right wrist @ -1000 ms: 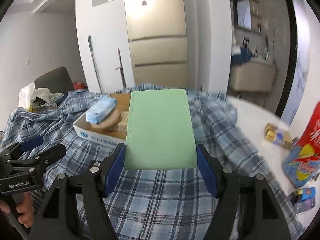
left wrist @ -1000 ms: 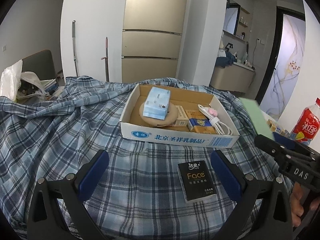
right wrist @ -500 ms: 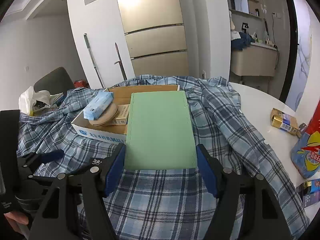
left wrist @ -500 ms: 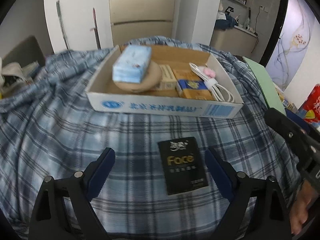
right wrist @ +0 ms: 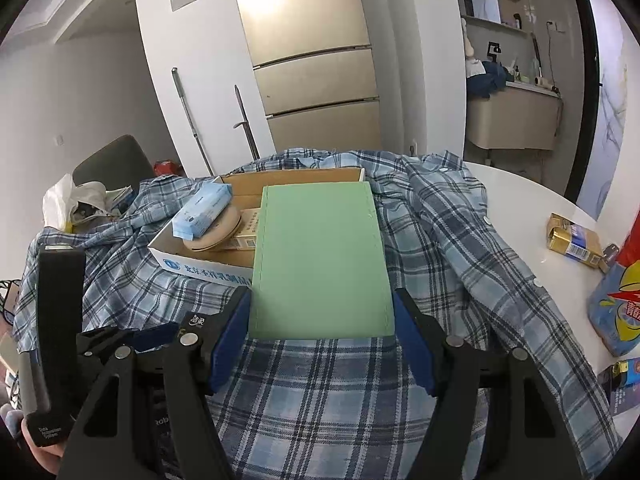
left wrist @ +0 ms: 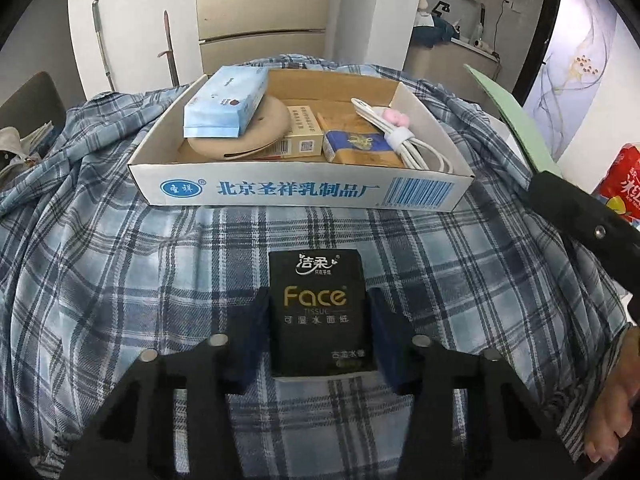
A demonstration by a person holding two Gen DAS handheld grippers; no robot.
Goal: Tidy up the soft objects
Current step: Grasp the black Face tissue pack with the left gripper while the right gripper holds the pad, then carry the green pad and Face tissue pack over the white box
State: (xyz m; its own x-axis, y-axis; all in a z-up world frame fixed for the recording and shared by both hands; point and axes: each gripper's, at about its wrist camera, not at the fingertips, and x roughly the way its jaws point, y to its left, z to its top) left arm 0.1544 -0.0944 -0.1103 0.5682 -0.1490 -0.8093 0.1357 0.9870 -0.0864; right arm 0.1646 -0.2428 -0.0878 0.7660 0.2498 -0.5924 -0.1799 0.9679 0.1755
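Note:
A black "Face" tissue pack (left wrist: 317, 312) lies on the blue plaid shirt (left wrist: 120, 264) in front of a white cardboard box (left wrist: 300, 190). My left gripper (left wrist: 318, 320) is down on the shirt with its blue pads against both sides of the pack. My right gripper (right wrist: 322, 320) is shut on a flat green pack (right wrist: 320, 256) and holds it above the shirt, to the right of the box (right wrist: 200, 268). The green pack also shows in the left wrist view (left wrist: 516, 120). In the box lie a light blue tissue pack (left wrist: 224, 104) and a white cable (left wrist: 404, 140).
The box also holds a round beige disc (left wrist: 248, 136) and small cartons (left wrist: 352, 144). On the white table (right wrist: 520, 200) to the right are a gold carton (right wrist: 572, 240) and a red and blue bag (right wrist: 616, 304). A chair with a white bag (right wrist: 68, 204) stands at the left.
My left gripper has moved forward and down over the black tissue pack and its fingers have closed in on it. My right gripper still holds the green pack, nearly still.

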